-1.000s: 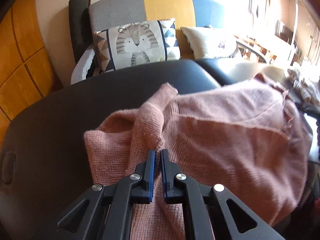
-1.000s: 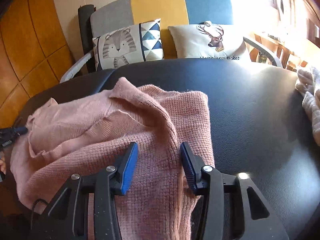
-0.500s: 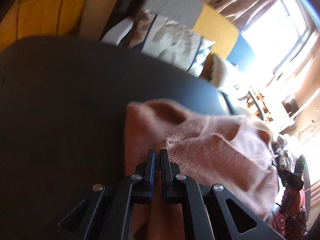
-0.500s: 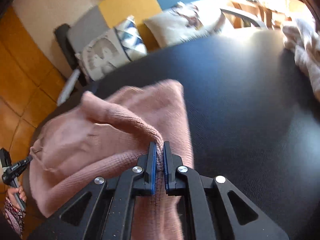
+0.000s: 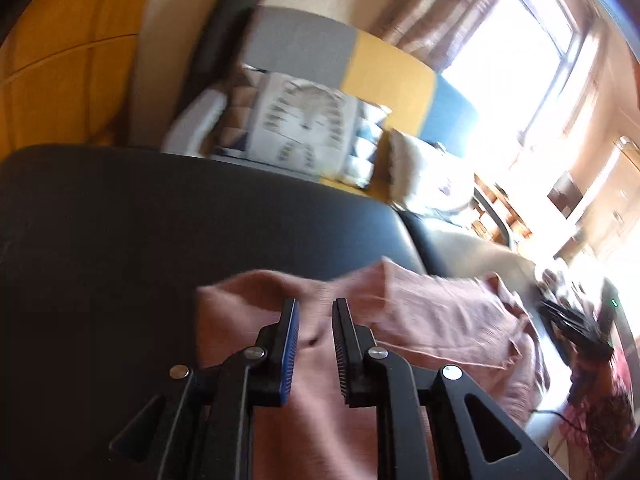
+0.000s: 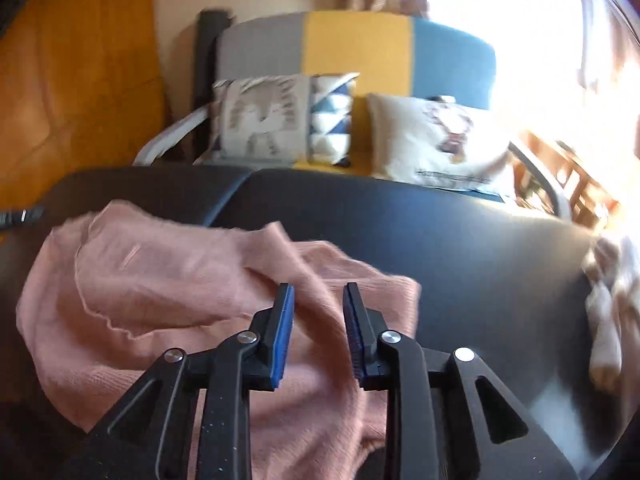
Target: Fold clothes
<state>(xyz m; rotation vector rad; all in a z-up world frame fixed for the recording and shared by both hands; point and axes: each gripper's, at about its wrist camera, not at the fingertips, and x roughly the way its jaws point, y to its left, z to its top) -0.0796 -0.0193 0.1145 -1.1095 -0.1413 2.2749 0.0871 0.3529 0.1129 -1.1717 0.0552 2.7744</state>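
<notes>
A pink knitted sweater (image 5: 432,304) lies crumpled on the black table (image 5: 100,248). In the left wrist view my left gripper (image 5: 315,308) hovers over the sweater's left edge, its jaws opening with a gap and no cloth pinched between the blue pads. The same sweater (image 6: 160,280) fills the lower left of the right wrist view. There my right gripper (image 6: 319,292) hangs above the sweater's right part, jaws opening, the knit lying below them and not gripped. Both views are motion-blurred.
A grey, yellow and blue sofa (image 6: 360,40) with a tiger cushion (image 6: 260,116) and a white deer cushion (image 6: 436,140) stands behind the table. A pale garment (image 6: 612,308) lies at the table's right edge. Bare black tabletop (image 6: 480,256) spreads right of the sweater.
Both grippers, shut on folds of the sweater half a second ago, have let go and lifted. The sweater has dropped onto the table. Both cameras have rolled.
</notes>
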